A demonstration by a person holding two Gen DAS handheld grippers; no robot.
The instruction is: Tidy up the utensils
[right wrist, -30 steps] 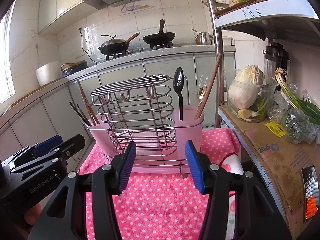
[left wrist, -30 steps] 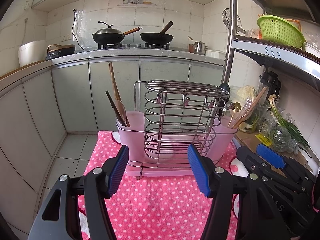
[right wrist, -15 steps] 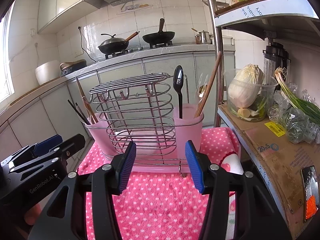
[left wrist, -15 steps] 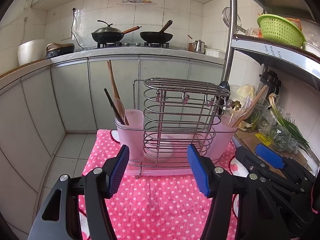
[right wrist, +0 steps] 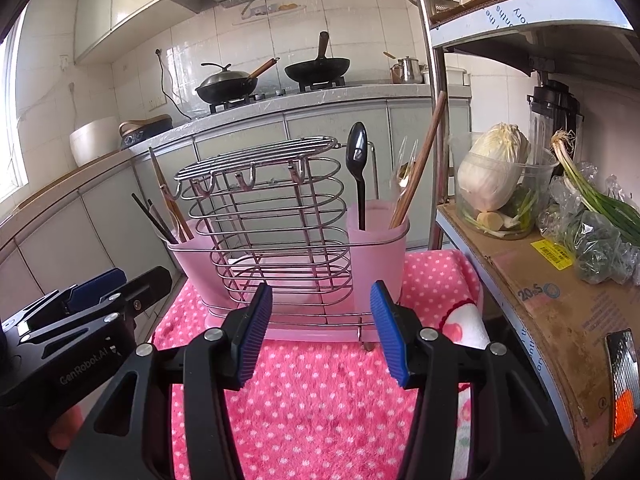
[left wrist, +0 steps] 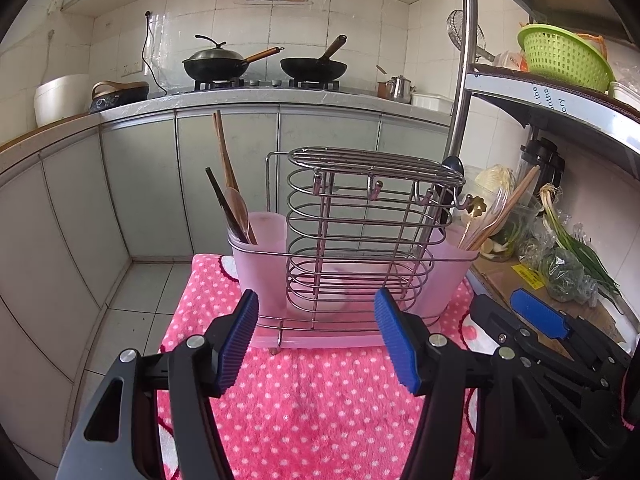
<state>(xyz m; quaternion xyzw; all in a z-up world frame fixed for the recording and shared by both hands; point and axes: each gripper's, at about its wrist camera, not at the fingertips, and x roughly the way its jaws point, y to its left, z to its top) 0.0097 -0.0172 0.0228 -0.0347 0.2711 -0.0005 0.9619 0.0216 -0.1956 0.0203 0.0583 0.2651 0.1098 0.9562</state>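
A wire utensil rack (left wrist: 360, 232) (right wrist: 272, 220) with a pink cup at each end stands on a pink dotted cloth (left wrist: 320, 408) (right wrist: 320, 400). The left cup (left wrist: 260, 252) holds wooden chopsticks (left wrist: 224, 152), a wooden spoon and a dark stick. The right cup (right wrist: 378, 248) holds a black spoon (right wrist: 358, 160), a brown chopstick (right wrist: 420, 160) and clear and gold-handled utensils. My left gripper (left wrist: 316, 340) is open in front of the rack, nothing between its pads. My right gripper (right wrist: 320, 328) is open too, empty, just short of the rack's base.
A metal shelf unit stands at the right, with a cabbage in a clear tub (right wrist: 496, 184), bagged greens (right wrist: 596, 240) and a cardboard box (right wrist: 540, 300). A green basket (left wrist: 564, 56) sits on the upper shelf. Behind, a counter carries two woks (left wrist: 312, 66). Tiled floor lies to the left.
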